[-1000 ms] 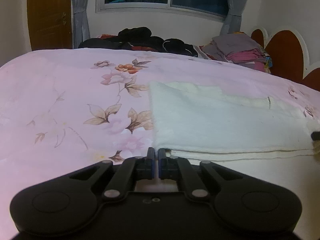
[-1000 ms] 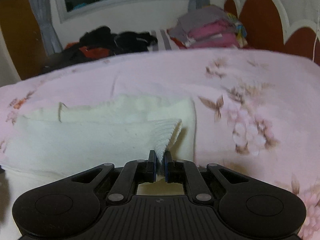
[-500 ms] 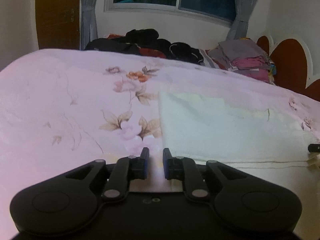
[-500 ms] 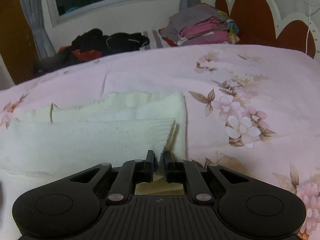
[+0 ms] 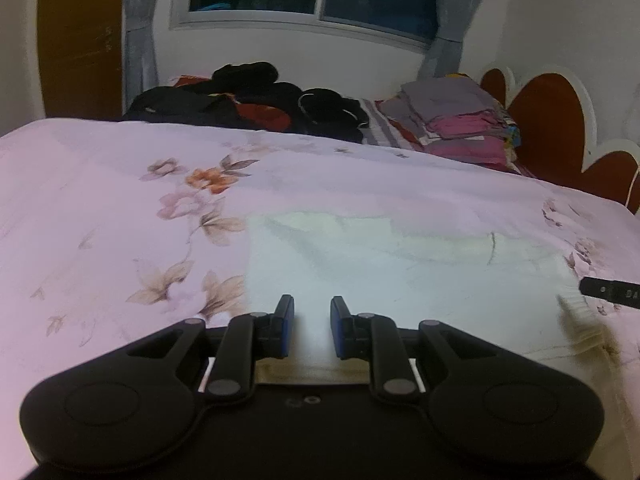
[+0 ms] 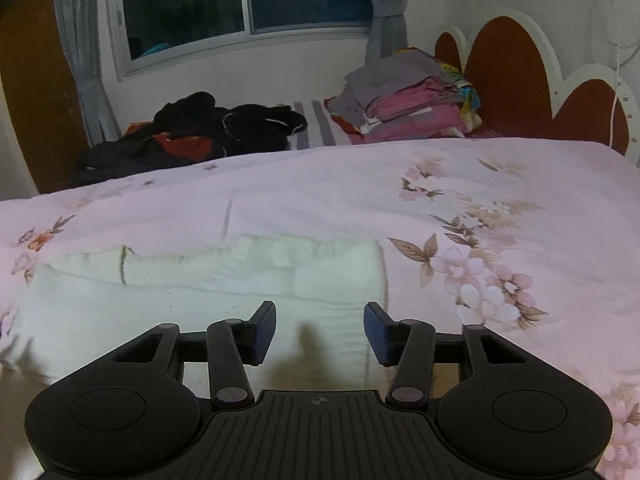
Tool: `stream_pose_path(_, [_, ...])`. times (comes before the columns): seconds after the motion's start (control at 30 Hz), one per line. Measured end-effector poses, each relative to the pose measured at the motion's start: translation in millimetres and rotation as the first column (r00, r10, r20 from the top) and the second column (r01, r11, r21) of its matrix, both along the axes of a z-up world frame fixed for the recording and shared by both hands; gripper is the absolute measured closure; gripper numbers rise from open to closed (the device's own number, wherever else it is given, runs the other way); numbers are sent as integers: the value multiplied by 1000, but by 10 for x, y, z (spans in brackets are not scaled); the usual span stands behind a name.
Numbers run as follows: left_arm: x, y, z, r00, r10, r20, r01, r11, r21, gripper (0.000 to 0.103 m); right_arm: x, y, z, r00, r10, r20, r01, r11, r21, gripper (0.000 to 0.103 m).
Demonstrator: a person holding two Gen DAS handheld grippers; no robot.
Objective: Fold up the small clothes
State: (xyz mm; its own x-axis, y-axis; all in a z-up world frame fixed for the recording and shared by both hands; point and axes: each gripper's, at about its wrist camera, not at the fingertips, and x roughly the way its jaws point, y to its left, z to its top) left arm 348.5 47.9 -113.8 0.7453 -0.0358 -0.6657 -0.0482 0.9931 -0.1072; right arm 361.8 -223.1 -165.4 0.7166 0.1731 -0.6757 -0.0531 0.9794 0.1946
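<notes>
Two tools opening, left tool (image 5: 311,330) and right tool (image 6: 320,332) empty, above cream garment (image 6: 200,304) on bedspread (image 6: 360,184).

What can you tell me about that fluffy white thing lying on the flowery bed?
The cream-white knitted garment looks soft and woolly, with a ribbed edge. It lies folded flat in layers on the pink flowered bedspread. The left gripper and right gripper hover above its near edge, jaws opening, nothing between them, neither touching it.
</notes>
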Motion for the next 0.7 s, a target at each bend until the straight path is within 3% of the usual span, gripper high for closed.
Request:
stream_pose_path(0.5, [646,-68,-363,998,18,-53,-15,999,43,80,241,241,-262,996,72,-47,-72,997,5,63])
stream_pose_path(0.7, [764,88,-474,997,57,-55,-55,997,45,77,305,124,-444,997,59,-57,-62,996,-65,63])
